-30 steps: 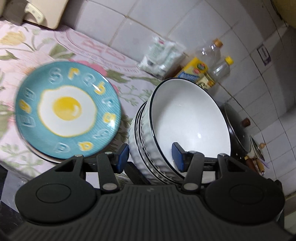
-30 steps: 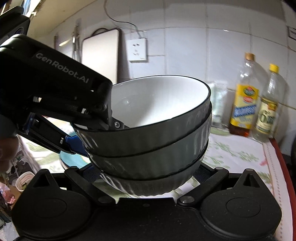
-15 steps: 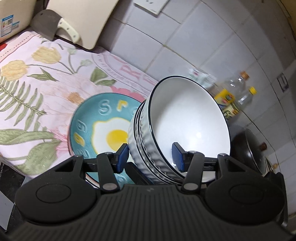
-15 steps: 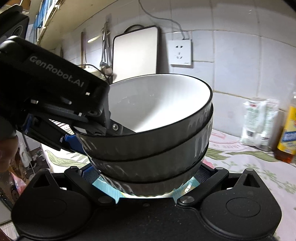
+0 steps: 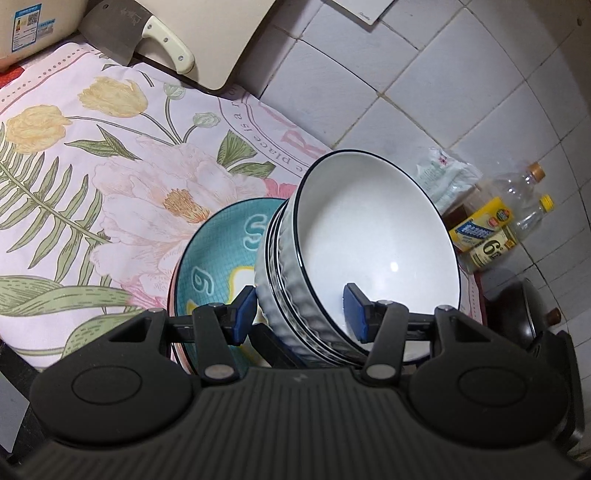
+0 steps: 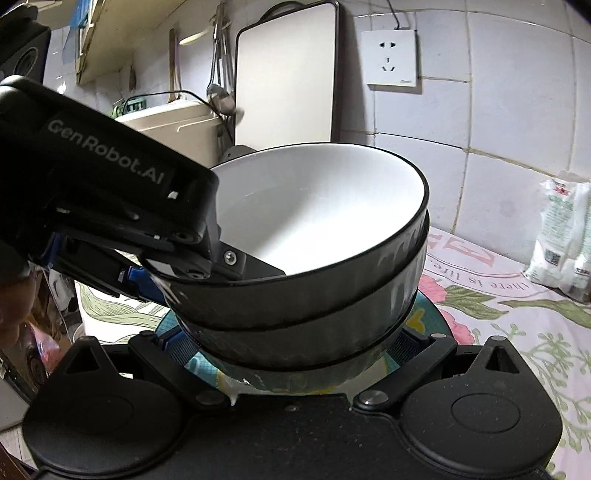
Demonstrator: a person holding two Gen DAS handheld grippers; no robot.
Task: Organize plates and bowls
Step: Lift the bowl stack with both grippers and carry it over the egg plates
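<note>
A stack of three white ribbed bowls with dark rims (image 5: 369, 236) hangs tilted between both grippers. My left gripper (image 5: 300, 313) is shut on the stack's near rim, one blue pad inside the top bowl and one on the outer wall. My right gripper (image 6: 295, 343) straddles the lowest bowl of the stack (image 6: 325, 295). Its fingertips are hidden behind that bowl, and its fingers press on either side. A teal plate with a fried-egg print (image 5: 214, 258) lies on the floral cloth right under the stack, and its edge (image 6: 201, 365) peeks out below the bowls.
A floral cloth (image 5: 110, 166) covers the counter. A cleaver (image 5: 122, 33) and a pale cutting board (image 5: 229, 37) lean at the back wall. Two oil bottles (image 5: 495, 229), a white bag (image 5: 443, 177) and a black pot (image 5: 517, 317) stand to the right. A wall socket (image 6: 391, 59) sits above.
Both grippers have carried the bowl stack left along the counter and a little lower. The teal plate, formerly off to the left, now lies beneath the stack. Both grips are unchanged.
</note>
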